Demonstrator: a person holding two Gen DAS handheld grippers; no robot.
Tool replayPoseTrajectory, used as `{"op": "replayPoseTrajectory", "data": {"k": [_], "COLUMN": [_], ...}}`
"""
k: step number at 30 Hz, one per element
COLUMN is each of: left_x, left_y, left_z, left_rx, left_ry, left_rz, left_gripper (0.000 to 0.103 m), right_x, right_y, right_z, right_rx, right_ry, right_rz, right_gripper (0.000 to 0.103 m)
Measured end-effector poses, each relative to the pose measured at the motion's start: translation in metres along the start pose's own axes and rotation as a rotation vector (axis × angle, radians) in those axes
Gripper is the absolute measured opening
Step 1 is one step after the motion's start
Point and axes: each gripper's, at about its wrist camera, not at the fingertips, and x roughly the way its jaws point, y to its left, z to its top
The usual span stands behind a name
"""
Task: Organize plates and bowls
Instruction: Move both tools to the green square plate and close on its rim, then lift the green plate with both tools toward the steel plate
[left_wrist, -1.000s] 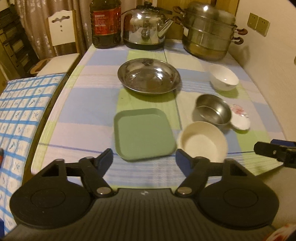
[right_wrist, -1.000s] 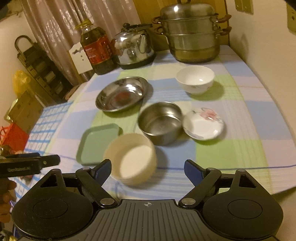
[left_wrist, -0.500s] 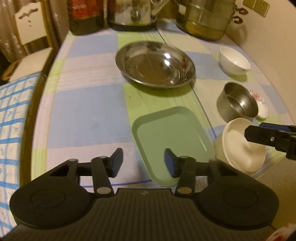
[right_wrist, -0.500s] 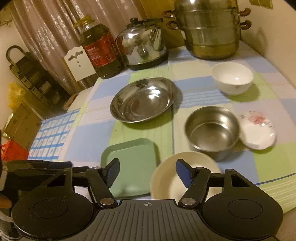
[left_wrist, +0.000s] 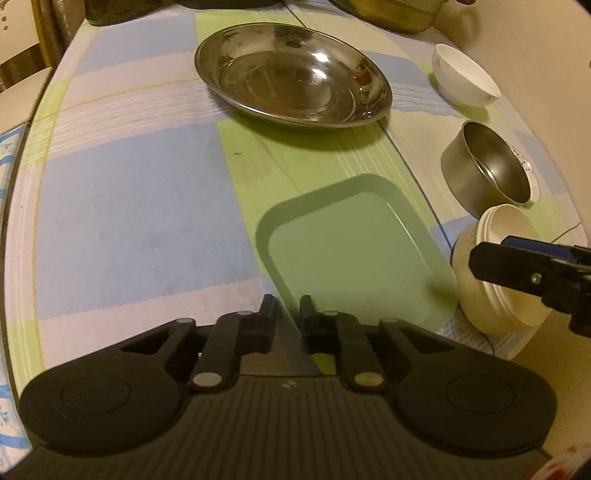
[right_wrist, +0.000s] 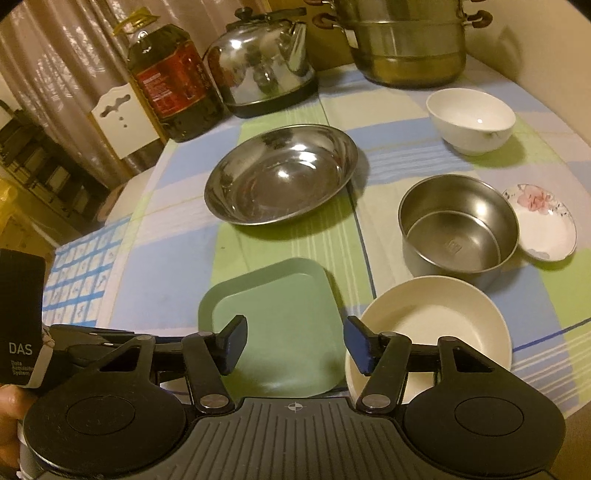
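Note:
A green square plate (left_wrist: 354, 247) (right_wrist: 277, 325) lies at the table's near edge. My left gripper (left_wrist: 287, 314) is shut on its near left rim. A cream bowl (right_wrist: 428, 332) (left_wrist: 495, 280) sits right of the plate. My right gripper (right_wrist: 293, 343) is open, its fingers astride the cream bowl's left rim and the plate's right side; it also shows in the left wrist view (left_wrist: 517, 262). Farther back are a wide steel plate (right_wrist: 280, 173) (left_wrist: 295, 74), a steel bowl (right_wrist: 458, 225) (left_wrist: 484, 166), a white bowl (right_wrist: 471, 118) (left_wrist: 461, 77) and a flowered saucer (right_wrist: 543, 221).
An oil bottle (right_wrist: 173, 81), a steel kettle (right_wrist: 266, 59) and a stacked steamer pot (right_wrist: 406, 40) stand along the table's far side. A wall runs along the right. A white chair (right_wrist: 118, 118) and a blue checked cloth (right_wrist: 81, 273) are to the left.
My left gripper moved forward and down and closed on the green plate's near rim. My right gripper shifted left and lower, its fingers now around the cream bowl's left rim.

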Motion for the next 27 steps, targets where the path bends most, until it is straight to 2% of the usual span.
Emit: {"op": "replayPoseTrajectory", "data": {"k": [5, 9, 15, 20, 27], "left_x": [0.000, -0.001, -0.003, -0.003, -0.002], "left_y": [0.010, 0.022, 0.040, 0.045, 0.045], "left_z": [0.006, 0.012, 0.018, 0.019, 0.016], "left_rx": [0.000, 0.004, 0.008, 0.016, 0.030], "left_ry": [-0.019, -0.038, -0.048, -0.045, -0.026], "left_rz": [-0.013, 0.005, 0.039, 0.027, 0.011], "left_gripper": [0.008, 0.006, 0.006, 0.006, 0.007], "right_x": [0.007, 0.015, 0.037, 0.058, 0.073], "right_y": [0.007, 0.012, 0.019, 0.020, 0.018], "right_z": [0.000, 0.001, 0.002, 0.001, 0.000], "right_rx": [0.012, 0.008, 0.000, 0.021, 0.053], "right_ry": [0.003, 0.010, 0.041, 0.081, 0.127], "right_rz": [-0.024, -0.036, -0.051, -0.066, -0.092], "right_gripper": [0.057, 0.054, 0.044, 0.034, 0.028]}}
